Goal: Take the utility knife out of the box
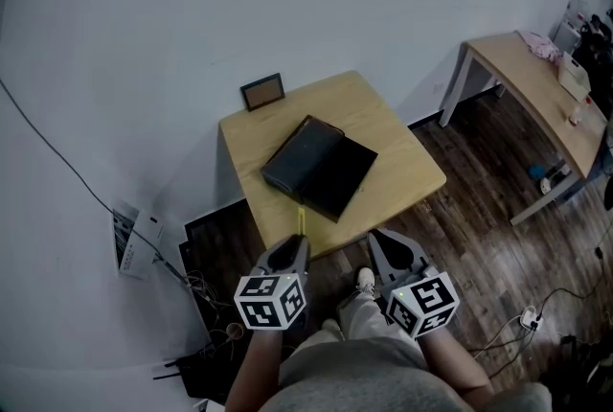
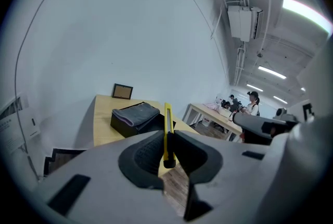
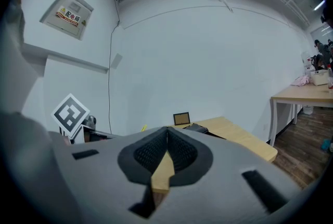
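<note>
Head view: shows the left gripper [image 1: 299,245] low at centre, closed on the utility knife [image 1: 300,220]. Yellow knife body pointing forward from the fingertips, over the near edge of the desk [image 1: 393,137], outside the box [image 1: 319,166] and just beside its near side. Box black, lying open at mid-desk. Small picture frame [image 1: 262,91] standing at the far desk edge against the wall. Right gripper [image 1: 379,240] alongside the left, short of the desk, above the dark wooden floor [image 1: 460,209]. Second desk [image 1: 532,80] well apart at right.

Left gripper view: fingers [image 2: 143,158] clamped on the lower end of the knife, held upright on its narrow edge, with most of its length rising clear above the pads. Box beyond the knife on the desk, grey fabric on its left half. Frame further back.

Right gripper view: fingers [image 3: 151,152] closed with the tips touching, nothing gripped; only desk surface visible through the gap below the tips. Frame and box on the desk ahead. Marker cube [image 3: 70,112] of the left gripper at left, with the yellow knife tip beside it.
</note>
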The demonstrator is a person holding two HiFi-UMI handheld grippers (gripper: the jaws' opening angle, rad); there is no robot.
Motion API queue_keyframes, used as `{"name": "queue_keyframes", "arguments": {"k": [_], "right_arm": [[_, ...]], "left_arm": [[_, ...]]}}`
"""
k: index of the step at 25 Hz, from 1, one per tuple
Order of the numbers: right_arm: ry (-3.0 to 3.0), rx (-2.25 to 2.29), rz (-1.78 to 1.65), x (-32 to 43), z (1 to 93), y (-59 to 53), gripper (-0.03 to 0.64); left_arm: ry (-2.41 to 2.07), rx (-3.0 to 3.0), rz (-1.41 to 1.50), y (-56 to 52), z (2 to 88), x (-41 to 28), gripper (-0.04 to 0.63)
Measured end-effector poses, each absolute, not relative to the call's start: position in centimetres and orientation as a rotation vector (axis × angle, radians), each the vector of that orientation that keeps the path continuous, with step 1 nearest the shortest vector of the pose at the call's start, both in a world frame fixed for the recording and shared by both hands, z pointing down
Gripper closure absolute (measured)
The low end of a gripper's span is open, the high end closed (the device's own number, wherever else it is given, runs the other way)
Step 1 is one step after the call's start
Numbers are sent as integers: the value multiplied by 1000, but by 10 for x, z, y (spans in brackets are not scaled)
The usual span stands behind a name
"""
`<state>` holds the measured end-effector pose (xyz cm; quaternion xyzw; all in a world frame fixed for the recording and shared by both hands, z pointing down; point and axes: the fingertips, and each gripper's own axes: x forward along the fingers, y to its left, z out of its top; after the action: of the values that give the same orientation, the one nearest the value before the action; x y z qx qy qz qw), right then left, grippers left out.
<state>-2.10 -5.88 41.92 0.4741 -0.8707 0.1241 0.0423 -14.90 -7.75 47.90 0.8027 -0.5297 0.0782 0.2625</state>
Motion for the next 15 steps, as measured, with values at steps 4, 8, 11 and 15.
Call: {"name": "queue_keyframes", "arguments": {"k": [4, 8, 11, 15], "right_arm": [[-2656, 1447, 377, -25, 416, -44, 617], [-2683, 1448, 361, -27, 419, -35, 617], [-2691, 1447, 347, -28, 420, -31, 617], [-2690, 1444, 343, -29, 417, -29, 617]], "left_arm": [[-1444, 2181, 174, -59, 473, -158, 540], [-1452, 2175, 146, -46, 468, -165, 540], [-1455, 2182, 130, -42, 465, -168, 540], [-1459, 2193, 125, -41, 462, -169, 540]]}}
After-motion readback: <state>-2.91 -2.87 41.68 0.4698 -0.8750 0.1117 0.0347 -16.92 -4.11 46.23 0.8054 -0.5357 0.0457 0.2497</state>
